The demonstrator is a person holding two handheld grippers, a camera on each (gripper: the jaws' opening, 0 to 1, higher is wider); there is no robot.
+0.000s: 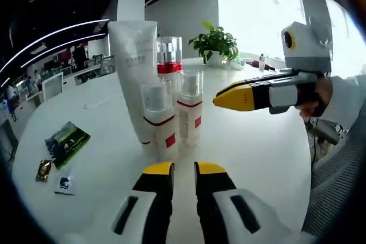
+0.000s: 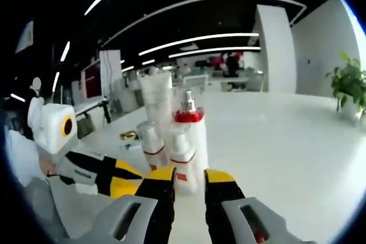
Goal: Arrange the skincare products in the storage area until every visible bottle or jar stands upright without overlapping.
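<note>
Four skincare products stand upright in a tight cluster on the white table [image 1: 257,147]. They are a tall white tube [image 1: 132,55] [image 2: 156,98], a clear bottle with a red collar [image 1: 169,61] [image 2: 190,124], and two small clear-capped bottles with red labels [image 1: 159,124] [image 1: 190,110] [image 2: 151,144] [image 2: 182,161]. My left gripper [image 1: 184,170] is just in front of the cluster, open by a narrow gap with nothing between its tips. My right gripper [image 2: 190,178] [image 1: 220,100] points at the right-hand small bottle from the side, close but apart, and is narrowly open and empty. The left gripper [image 2: 134,181] shows low on the left in the right gripper view.
A green packet [image 1: 67,141] and two small sachets [image 1: 43,170] [image 1: 66,184] lie on the table to the left. A potted plant [image 1: 215,44] [image 2: 349,87] stands at the far edge. A person's hand [image 1: 320,92] holds the right gripper.
</note>
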